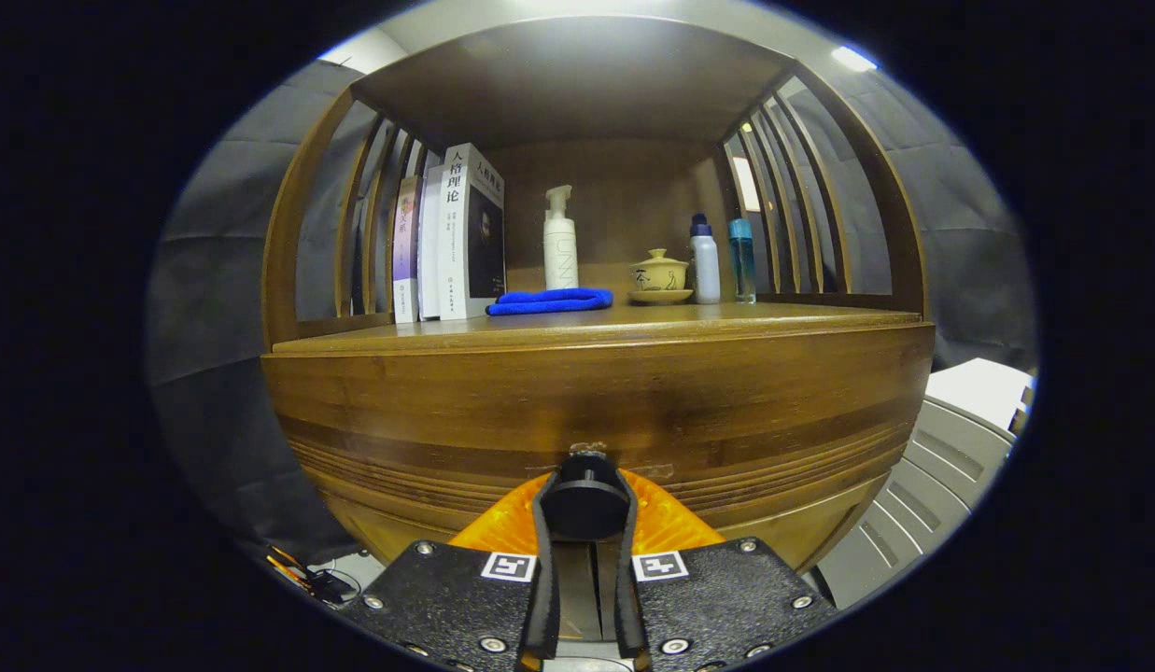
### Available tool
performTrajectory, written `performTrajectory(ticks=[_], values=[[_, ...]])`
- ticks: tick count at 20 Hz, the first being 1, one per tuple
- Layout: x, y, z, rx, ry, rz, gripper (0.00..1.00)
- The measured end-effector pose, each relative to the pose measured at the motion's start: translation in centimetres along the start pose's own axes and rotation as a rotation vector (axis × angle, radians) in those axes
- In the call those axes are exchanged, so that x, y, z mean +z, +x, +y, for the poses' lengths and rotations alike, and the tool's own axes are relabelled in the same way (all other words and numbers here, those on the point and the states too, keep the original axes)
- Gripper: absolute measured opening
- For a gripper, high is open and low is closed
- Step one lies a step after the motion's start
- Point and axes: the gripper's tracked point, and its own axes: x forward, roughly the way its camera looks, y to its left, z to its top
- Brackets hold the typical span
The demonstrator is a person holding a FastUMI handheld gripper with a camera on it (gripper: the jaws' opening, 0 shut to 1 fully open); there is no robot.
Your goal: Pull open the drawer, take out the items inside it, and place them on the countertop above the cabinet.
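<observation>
Between gripper (584,509) fingers, drawer knob (584,504); Chinese-titled books (465,233) above.

1 gripper (584,509), 2 fingers (543,560), closed on 1 round dark knob (584,505) betw. them. 1 wooden drawer front (596,392) right behind the knob. 1 countertop (596,327) above & beyond the fingers.

On it, well beyond the fingertips:
- books (446,238): approx. 4 upright, off to the left; exact no. hard to tell, spines overlap
- 1 blue cloth (551,301), folded, straight ahead
- 1 white pump bottle (559,241) behind the cloth
- 1 lidded teacup (660,271) on 1 saucer (660,296), ahead-right
- 1 white bottle w/ blue cap (705,259), just right of the cup
- 1 teal bottle (742,259), next right

Total bottles: 3.
</observation>
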Motion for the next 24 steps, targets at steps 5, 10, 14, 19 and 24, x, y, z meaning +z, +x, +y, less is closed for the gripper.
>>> performTrajectory(ticks=[5, 10, 14, 19, 24], values=[[-0.2, -1.8, 0.0, -0.002, 0.018, 0.004, 0.24], [-0.7, -5.1, 0.2, 0.001, 0.014, 0.013, 0.24], [-1.1, -7.6, 0.3, 0.008, 0.010, 0.024, 0.24], [-1.4, -10.0, 0.4, 0.011, 0.006, 0.038, 0.24], [-1.7, -11.4, 0.4, 0.009, 0.004, 0.044, 0.24]])
